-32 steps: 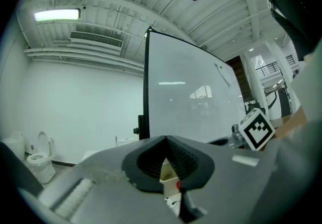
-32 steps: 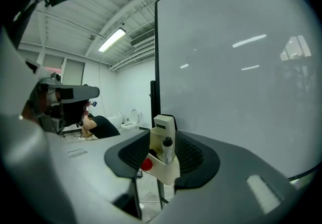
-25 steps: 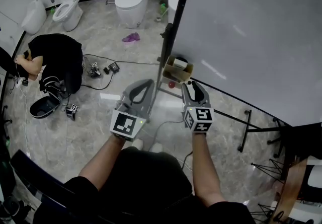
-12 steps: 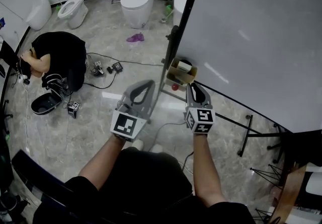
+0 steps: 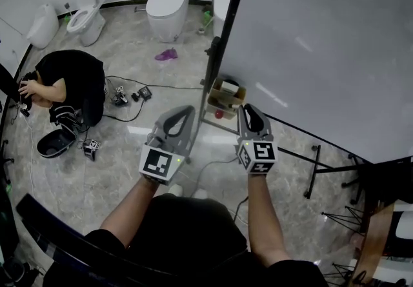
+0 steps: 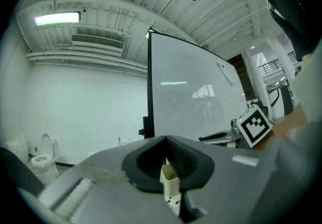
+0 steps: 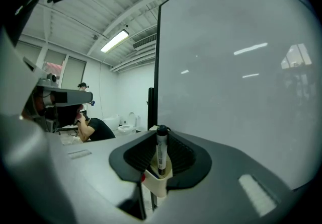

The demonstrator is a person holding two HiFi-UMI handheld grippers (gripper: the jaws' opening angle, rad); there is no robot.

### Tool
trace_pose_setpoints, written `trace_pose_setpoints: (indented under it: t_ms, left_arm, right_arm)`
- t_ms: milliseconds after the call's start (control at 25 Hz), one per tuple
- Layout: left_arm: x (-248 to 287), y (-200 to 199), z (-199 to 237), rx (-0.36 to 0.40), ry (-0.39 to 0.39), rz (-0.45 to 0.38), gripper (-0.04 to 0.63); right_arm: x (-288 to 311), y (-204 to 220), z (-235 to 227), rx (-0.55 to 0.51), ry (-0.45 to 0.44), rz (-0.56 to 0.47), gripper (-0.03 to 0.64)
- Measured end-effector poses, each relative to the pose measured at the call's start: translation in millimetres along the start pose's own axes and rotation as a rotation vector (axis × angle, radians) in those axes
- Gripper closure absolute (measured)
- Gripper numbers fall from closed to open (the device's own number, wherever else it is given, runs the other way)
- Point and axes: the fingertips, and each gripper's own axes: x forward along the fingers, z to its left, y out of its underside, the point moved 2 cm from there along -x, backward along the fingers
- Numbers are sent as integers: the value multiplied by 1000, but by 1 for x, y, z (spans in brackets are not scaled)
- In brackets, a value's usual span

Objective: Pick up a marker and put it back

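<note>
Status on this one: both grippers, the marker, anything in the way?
Right gripper clamped on the marker, upright, foot in the cream holder. Left gripper shut, empty. No obstruction seen above the marker.

Both bare forearms reach forward from the near edge, the left forearm [image 5: 132, 205] angled to the right and the right forearm [image 5: 261, 211] nearly straight. The left gripper [image 5: 186, 111] and right gripper [image 5: 250, 110] sit side by side, apart, both pointing far. The left jaws meet at their tips with nothing clamped. The right jaws clamp an upright marker [image 7: 161, 150].
</note>
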Motion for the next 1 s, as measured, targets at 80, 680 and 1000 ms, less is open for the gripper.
trace_pose_setpoints:
  t_ms: [80,680,1000]
  left_arm:
    - [1,-2,-3,-5,12,-2,592]
    - [6,-17,-35,-19,138,-42,592]
    - [5,-20,-53,-21,209,-55,592]
  right_arm:
    - [-6,-10,0,2,7,-22,543]
    - [-80,-68,24,7,45,-162,543]
    - [-113,-81,34,-3,79,-204,543]
